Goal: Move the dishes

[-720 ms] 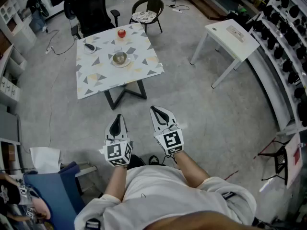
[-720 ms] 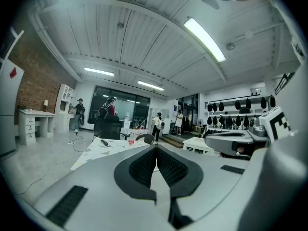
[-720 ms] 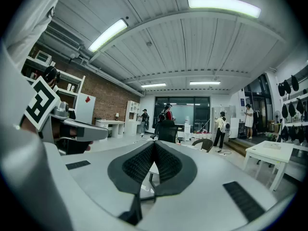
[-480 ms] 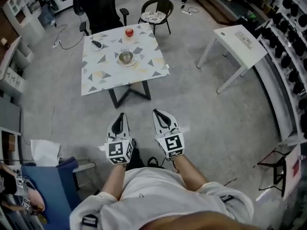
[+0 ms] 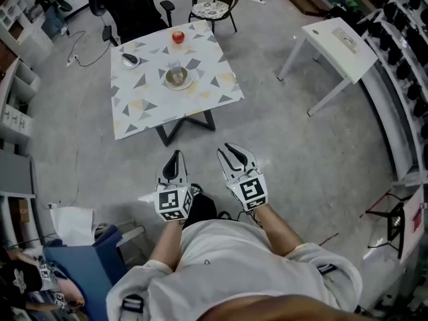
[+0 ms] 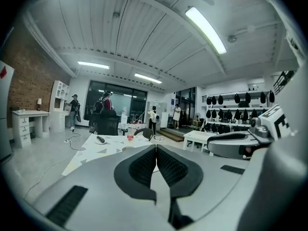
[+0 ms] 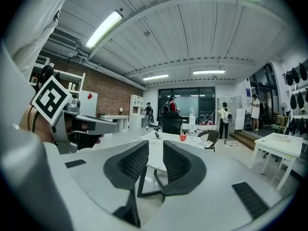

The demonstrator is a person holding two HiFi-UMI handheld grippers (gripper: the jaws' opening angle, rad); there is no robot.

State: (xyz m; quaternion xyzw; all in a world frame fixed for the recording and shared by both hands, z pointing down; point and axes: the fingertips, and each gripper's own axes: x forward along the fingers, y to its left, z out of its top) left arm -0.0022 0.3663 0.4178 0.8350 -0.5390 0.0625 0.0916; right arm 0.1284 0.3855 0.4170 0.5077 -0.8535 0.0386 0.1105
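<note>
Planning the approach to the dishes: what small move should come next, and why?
Probably a step forward toward the patterned table. The bowl and small dish sit on it, well ahead of both grippers. The left gripper has its jaws together and the right gripper has them slightly apart, both empty.

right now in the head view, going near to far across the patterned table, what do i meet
bowl on its plate → small dish with a dark object → red apple → wicker chair beyond the table

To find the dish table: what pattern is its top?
The table is white with scattered grey and yellowish triangles; head view.
</note>
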